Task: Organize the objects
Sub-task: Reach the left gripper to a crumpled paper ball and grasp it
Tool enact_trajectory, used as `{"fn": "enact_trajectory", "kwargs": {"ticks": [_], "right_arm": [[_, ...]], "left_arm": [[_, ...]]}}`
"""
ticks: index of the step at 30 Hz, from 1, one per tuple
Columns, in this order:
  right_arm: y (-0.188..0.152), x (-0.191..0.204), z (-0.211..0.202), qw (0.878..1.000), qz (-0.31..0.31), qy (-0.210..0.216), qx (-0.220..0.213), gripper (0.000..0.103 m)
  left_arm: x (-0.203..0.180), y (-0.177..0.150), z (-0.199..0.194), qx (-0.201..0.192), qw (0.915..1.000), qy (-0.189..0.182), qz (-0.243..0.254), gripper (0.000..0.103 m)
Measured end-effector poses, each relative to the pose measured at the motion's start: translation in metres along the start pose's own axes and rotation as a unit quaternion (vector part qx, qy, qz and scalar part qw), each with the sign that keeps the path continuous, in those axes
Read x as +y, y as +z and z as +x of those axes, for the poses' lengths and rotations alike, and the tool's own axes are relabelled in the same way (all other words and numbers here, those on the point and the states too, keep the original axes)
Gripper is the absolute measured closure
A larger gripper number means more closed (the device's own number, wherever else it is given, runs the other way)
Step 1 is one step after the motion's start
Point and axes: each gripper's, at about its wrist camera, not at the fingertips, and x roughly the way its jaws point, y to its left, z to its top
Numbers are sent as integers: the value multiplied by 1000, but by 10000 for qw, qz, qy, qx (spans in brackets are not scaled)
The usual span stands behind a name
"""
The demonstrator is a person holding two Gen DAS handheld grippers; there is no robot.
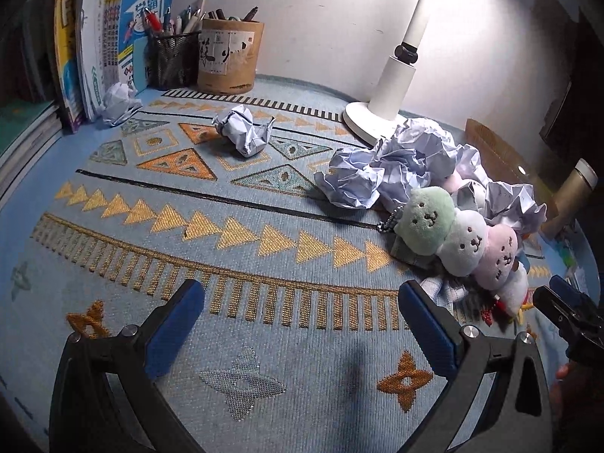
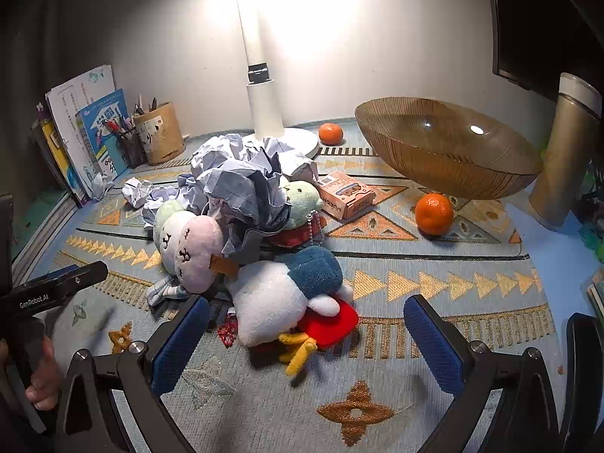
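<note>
On a patterned blue mat lies a pile of plush toys and crumpled paper. In the right wrist view a white plush duck (image 2: 271, 302) with a blue hat lies on a red pouch (image 2: 336, 321), just ahead of my open right gripper (image 2: 307, 304); its pads do not touch the duck. A green, white and pink dango plush (image 2: 188, 241) (image 1: 456, 234) lies left of the duck, under crumpled paper (image 2: 238, 181) (image 1: 392, 166). My left gripper (image 1: 304, 317) is open over bare mat, left of the pile. Two oranges (image 2: 434, 213) (image 2: 330, 134) sit near an amber glass bowl (image 2: 449, 151).
A white lamp base (image 1: 372, 117) stands at the back. Books (image 1: 79, 56), a mesh pen holder (image 1: 171, 56) and a wooden pen cup (image 1: 230, 56) fill the far left corner. Two loose paper balls (image 1: 243, 130) (image 1: 119, 104), a small box (image 2: 345, 198) and a gold flask (image 2: 566, 151) also lie about.
</note>
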Motion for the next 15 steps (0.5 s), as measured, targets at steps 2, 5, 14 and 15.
{"fn": "enact_trajectory", "kwargs": {"ticks": [2,5,14,15], "right_arm": [[0,1,-1,10000,-26,-13,-31,0],[1,1,-5,10000,6,20,-91,6],[40,12,-1,9979,97,634,-126,19],[44,14,2,9974,122,692,-135,19]], "left_arm": [[0,0,0,8,10000,5,14,1],[0,0,-1,-6,10000,28,18,1],[24,57,0,-66,9994,198,269,1],[29,68,7,-34,9992,277,296,1]]}}
